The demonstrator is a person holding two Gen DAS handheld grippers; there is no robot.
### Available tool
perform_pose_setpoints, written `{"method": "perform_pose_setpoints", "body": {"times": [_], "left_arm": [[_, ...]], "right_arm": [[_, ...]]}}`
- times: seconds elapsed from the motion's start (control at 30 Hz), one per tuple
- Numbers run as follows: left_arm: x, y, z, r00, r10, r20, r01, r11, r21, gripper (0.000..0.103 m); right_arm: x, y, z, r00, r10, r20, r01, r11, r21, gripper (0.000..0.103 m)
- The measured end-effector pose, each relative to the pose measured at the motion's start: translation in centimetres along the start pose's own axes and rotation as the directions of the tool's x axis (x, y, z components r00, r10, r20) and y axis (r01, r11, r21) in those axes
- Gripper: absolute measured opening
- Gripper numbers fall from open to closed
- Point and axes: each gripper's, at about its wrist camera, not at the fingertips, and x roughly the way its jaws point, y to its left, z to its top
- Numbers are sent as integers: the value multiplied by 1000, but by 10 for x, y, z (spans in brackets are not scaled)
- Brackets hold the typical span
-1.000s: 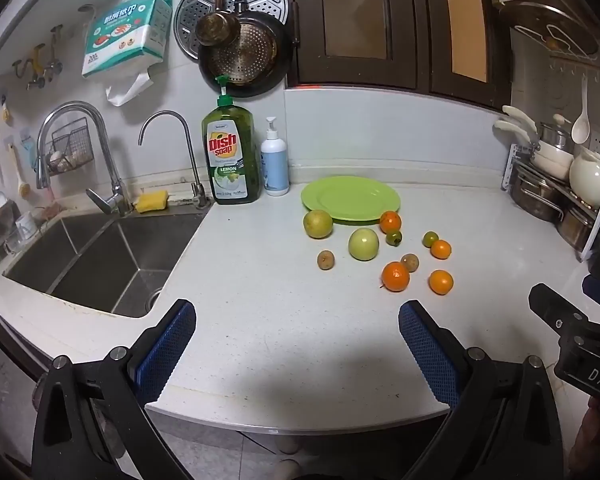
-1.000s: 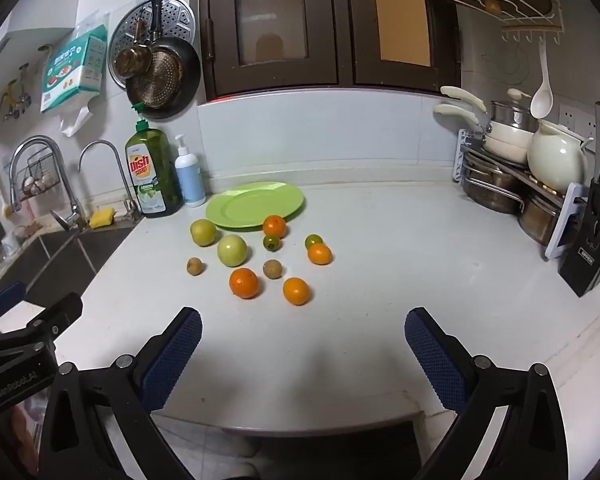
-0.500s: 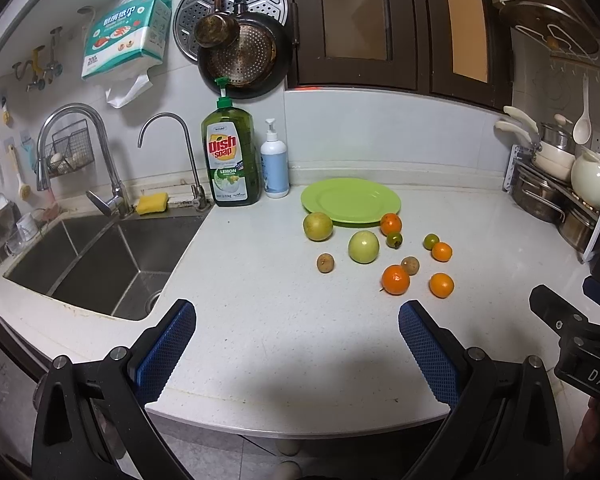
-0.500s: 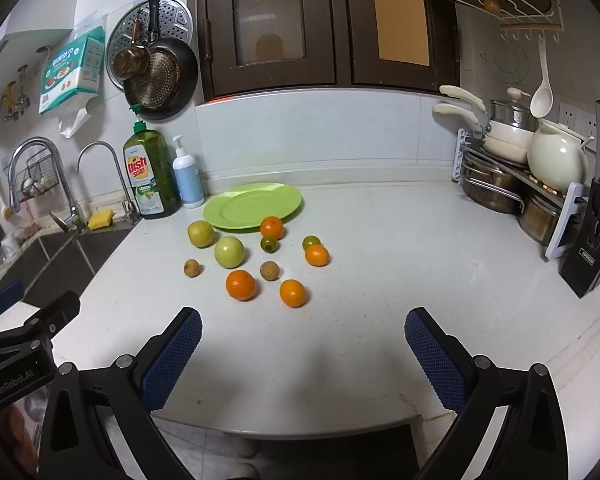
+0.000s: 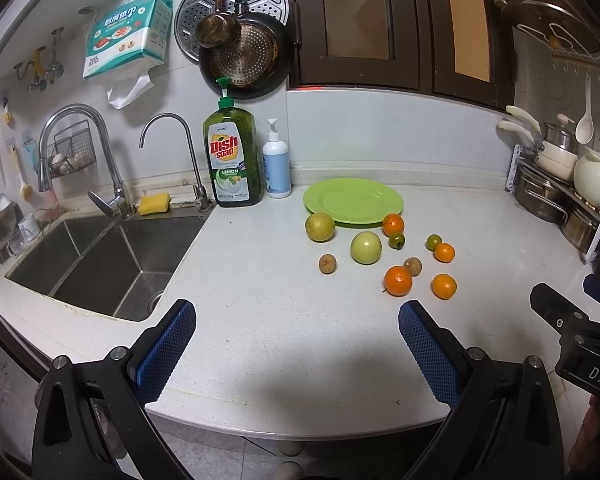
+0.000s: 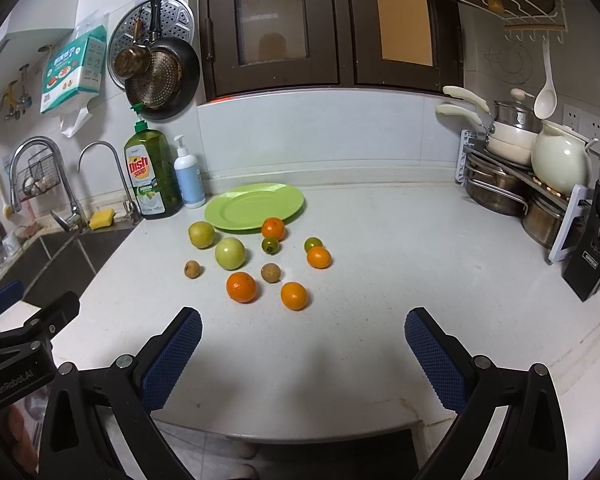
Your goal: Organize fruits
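An empty green plate (image 5: 353, 201) (image 6: 254, 206) lies on the white counter near the back wall. Several loose fruits lie in front of it: a yellow-green pear-like fruit (image 5: 319, 227), a green apple (image 5: 365, 247) (image 6: 230, 253), several oranges such as the nearest one (image 5: 397, 280) (image 6: 241, 287), small green citrus and small brown fruits. My left gripper (image 5: 296, 316) is open and empty above the counter's front edge. My right gripper (image 6: 302, 320) is open and empty, also at the front edge, short of the fruits.
A sink (image 5: 100, 256) with taps is at the left. A dish soap bottle (image 5: 231, 160) and a white pump bottle (image 5: 276, 164) stand behind the plate. A pot rack (image 6: 512, 176) and a knife block (image 6: 596, 236) stand at the right.
Both grippers have drifted slightly forward over the counter; the fruits sit a little nearer in view. Both stay open and nothing on the counter has moved.
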Motion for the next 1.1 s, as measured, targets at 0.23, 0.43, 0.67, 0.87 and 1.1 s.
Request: {"method": "perform_pose_setpoints", "body": {"times": [0.23,0.43,0.67,0.87,1.1], "left_arm": [[0,0,0,1000,-1,0,1,1000,1,103],[1,-2,0,1000,-1,-1,1,1000,2,103],[2,-1,0,1000,-3,-3,3,1000,1,103],[3,-3,0,1000,-4,-4,4,1000,2,103],[6,-4,0,1000,-6,-7,6,1000,4,103]], "right_arm": [[0,0,1,1000,1,1,-1,1000,0,103],[0,-1,1,1000,1,0,-1,1000,0,102],[1,-1,0,1000,1,0,-1,1000,0,102],[1,-1,0,1000,1,0,-1,1000,0,102],[3,-2,1,1000,2,-3,-2,1000,0,102]]}}
